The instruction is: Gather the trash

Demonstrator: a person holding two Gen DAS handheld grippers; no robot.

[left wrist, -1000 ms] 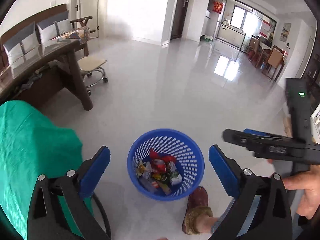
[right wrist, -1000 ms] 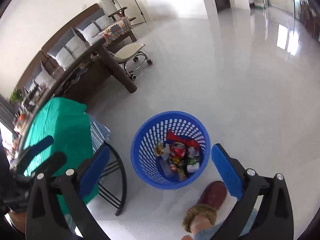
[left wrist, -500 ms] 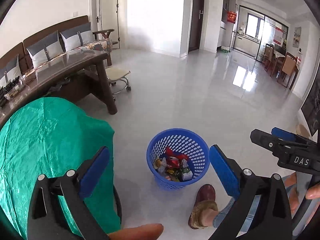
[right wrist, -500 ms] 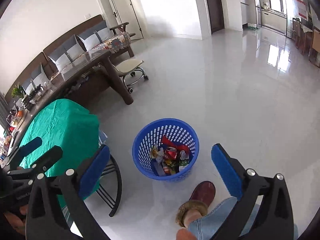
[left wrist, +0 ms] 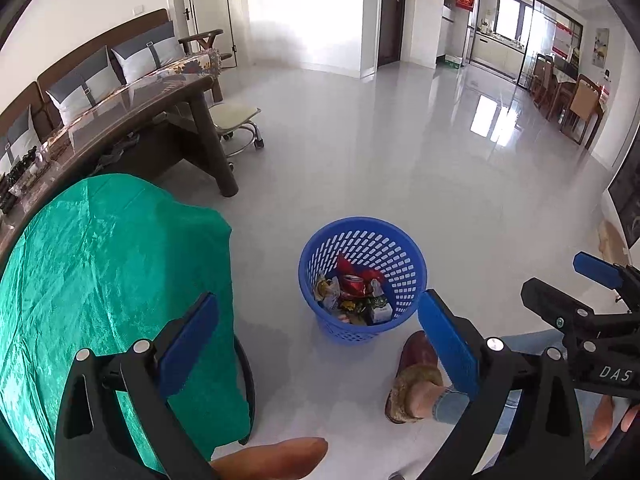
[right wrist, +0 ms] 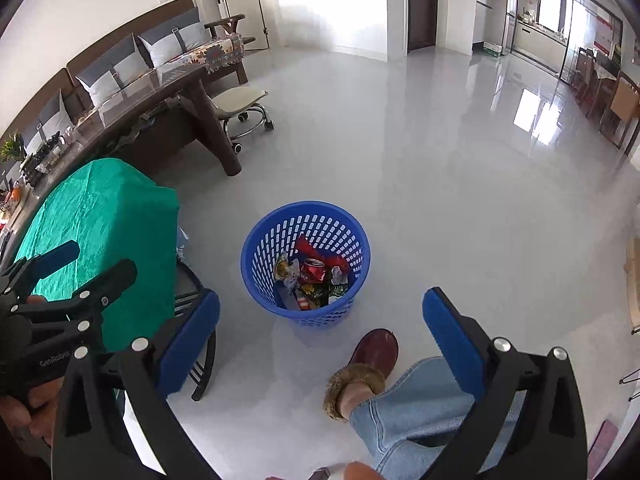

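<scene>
Left claw [left wrist: 316, 344]: released, empty, above floor. Right claw [right wrist: 320, 336]: released, empty. Blue basket [right wrist: 256, 240]: on the floor [right wrist: 440, 184] ahead of both claws, holding trash [right wrist: 312, 276]. Green-draped counter [left wrist: 100, 260]: left of basket.

I see my right gripper [right wrist: 320, 330] spread wide above the blue perforated plastic basket [right wrist: 256, 264] holding crumpled wrappers [right wrist: 316, 276]

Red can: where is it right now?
Inside the blue basket on the floor, the red can lies on the other trash, centre of both views, just ahead of the person's slipper.
</scene>
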